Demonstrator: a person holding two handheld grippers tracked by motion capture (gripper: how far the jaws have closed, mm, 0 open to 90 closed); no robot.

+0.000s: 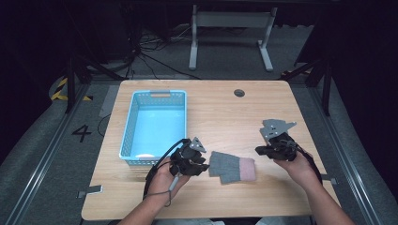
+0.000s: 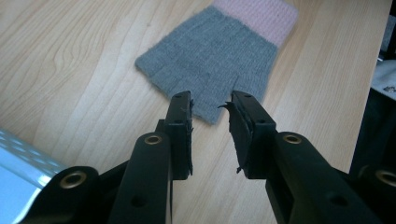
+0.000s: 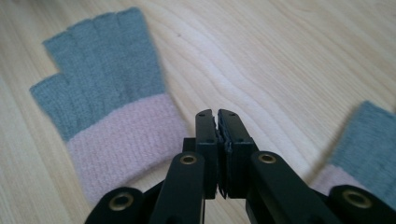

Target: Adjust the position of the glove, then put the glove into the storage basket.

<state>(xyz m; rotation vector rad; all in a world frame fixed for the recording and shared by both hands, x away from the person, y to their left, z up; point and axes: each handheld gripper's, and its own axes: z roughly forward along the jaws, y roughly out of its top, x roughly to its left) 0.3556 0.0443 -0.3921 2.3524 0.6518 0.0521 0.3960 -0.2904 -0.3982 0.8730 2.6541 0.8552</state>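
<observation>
Left hand-held gripper (image 2: 210, 105) stands open at the grey glove's (image 2: 212, 56) finger end, near the desk's (image 1: 225, 108) front edge; right hand-held gripper (image 3: 217, 116) is closed, empty.

A light wooden desk (image 1: 225, 112) carries a blue basket (image 1: 136, 112) at its left. A grey and pink glove (image 1: 232, 168) lies flat near the front edge.

A second glove (image 3: 369, 149) lies on the wood beside it.

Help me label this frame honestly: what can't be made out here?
Right gripper view: second glove, cut off by the right edge.
Left gripper view: blue basket, cut off by the left edge.
High view: left claw, its gap too small and dark to read.
</observation>
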